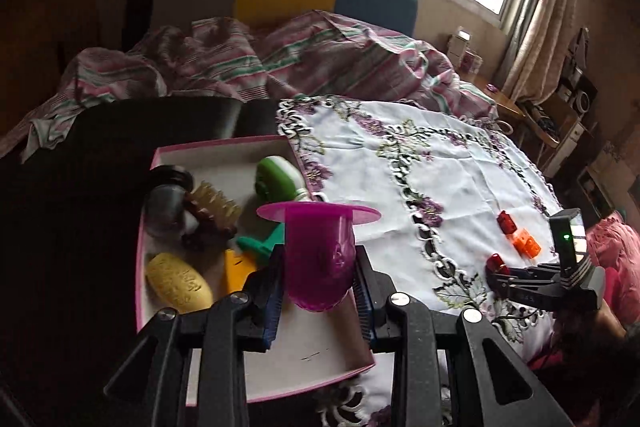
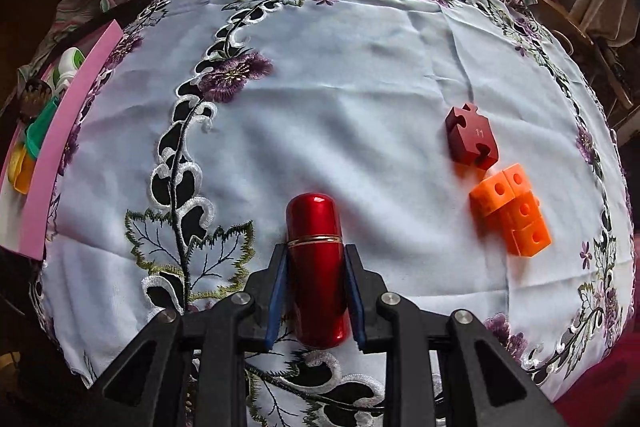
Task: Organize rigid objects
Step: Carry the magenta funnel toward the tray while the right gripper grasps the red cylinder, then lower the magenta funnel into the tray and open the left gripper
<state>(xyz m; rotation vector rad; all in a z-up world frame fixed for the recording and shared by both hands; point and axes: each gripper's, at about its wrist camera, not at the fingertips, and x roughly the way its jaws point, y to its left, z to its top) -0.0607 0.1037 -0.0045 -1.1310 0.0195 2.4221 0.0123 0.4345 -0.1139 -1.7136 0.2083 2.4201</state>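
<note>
With several items already in the pink tray (image 1: 224,147), your left gripper (image 1: 320,279) gripped a magenta cup (image 1: 320,259) over it, your right gripper (image 2: 316,287) clamped the red capsule (image 2: 316,259), and the maroon puzzle block (image 2: 472,139) and orange cubes (image 2: 512,211) at right remained on the embroidered cloth (image 2: 360,67).

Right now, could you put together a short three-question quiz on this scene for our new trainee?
1. True or false: the left gripper is shut on the magenta cup.
2. What does the right gripper hold? A) the orange blocks B) the red metal capsule C) the dark red puzzle block
3. Fill in: the yellow soap bar lies inside the pink-rimmed ____.

Key: 1 true; 2 B; 3 box.
</note>
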